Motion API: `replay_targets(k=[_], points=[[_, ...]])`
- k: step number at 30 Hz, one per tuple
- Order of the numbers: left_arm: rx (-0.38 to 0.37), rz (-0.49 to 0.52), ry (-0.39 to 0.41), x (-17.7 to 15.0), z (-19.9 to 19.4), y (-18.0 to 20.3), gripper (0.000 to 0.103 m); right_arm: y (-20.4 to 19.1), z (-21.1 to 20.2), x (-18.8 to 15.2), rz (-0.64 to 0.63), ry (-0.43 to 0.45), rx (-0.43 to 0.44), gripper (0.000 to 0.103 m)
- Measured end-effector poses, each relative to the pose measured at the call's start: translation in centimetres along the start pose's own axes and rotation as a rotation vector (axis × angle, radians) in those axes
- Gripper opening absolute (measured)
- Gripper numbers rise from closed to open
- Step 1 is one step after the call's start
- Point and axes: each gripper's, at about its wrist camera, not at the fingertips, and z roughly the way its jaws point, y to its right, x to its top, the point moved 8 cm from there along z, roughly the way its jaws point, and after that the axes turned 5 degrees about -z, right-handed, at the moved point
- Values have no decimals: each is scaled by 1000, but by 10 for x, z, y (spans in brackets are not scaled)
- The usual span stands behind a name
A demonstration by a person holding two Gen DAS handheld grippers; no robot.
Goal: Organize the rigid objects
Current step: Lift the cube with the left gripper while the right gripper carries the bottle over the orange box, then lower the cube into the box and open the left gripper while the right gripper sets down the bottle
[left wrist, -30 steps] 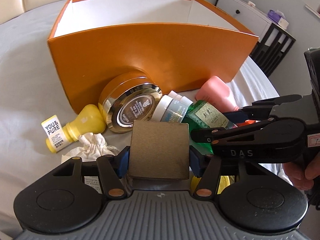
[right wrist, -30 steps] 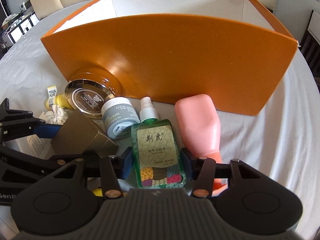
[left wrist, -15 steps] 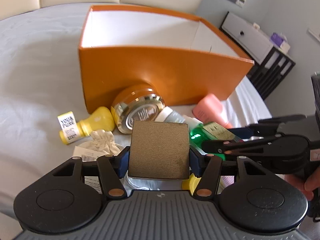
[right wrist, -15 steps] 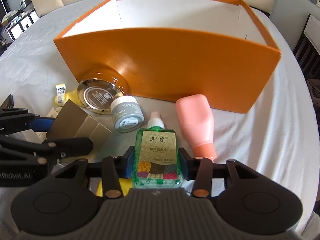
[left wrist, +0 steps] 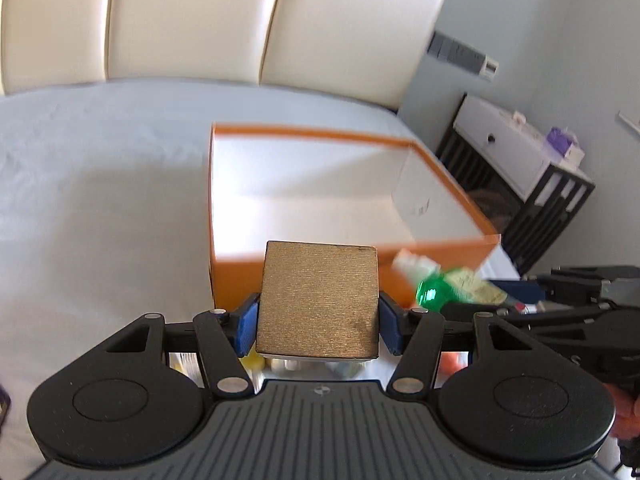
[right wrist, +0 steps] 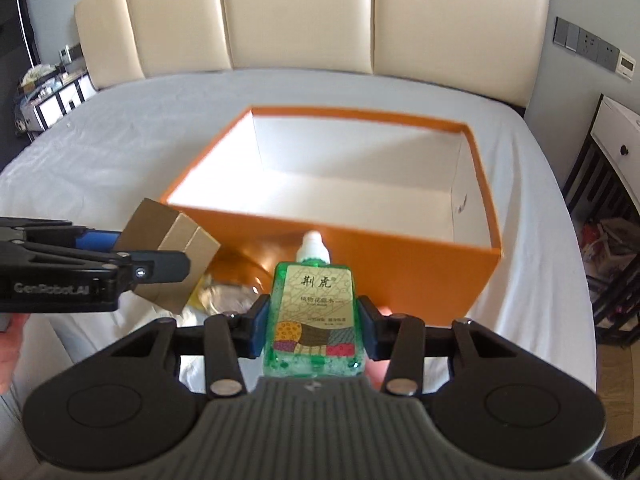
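Observation:
My left gripper [left wrist: 318,322] is shut on a bronze-gold square box [left wrist: 318,300], held up in front of the near wall of the orange box [left wrist: 236,280]. That gold box [right wrist: 168,256] and the left gripper [right wrist: 132,260] also show at the left of the right wrist view. My right gripper [right wrist: 314,320] is shut on a green spray bottle [right wrist: 314,320] with a white cap and a gold label, lifted before the orange box [right wrist: 400,272], whose white inside is bare. The bottle [left wrist: 444,284] shows blurred at the right of the left wrist view.
The box sits on a bed with a grey sheet [right wrist: 120,140] and a cream padded headboard [right wrist: 300,16]. Below the grippers lie a round tin [right wrist: 228,294] and other small items, mostly hidden. A black-and-white cabinet [left wrist: 520,168] stands to the right of the bed.
Both grippers have risen with the gold box and the green bottle off the sheet, to about the orange box's rim. The right jaws closed onto the bottle. The box's inside now shows.

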Motion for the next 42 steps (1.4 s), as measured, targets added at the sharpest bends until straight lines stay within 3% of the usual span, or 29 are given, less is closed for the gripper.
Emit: replay_targets(k=[10,16,20,27,32,42], points=[[-17,-23,122,61,0,-1,67,-13,-33,61,-71,141,8,45],[-9,-38,73,76,29,-9,67,-1,-18,95,-94,178,-57,45],[3,-29,3,79,62,-10,67,20,23,101,-41,107,-112,45],[-37,124,-143,69,109,-4,67,44,81,84,34,-62,-108,45],[-13,162,-169,57,124,-13,67,48,102,71,43,-124,-116,45],[-44,202,-208,51,121,-19,68,38,127,63,76,-181,-82,45]])
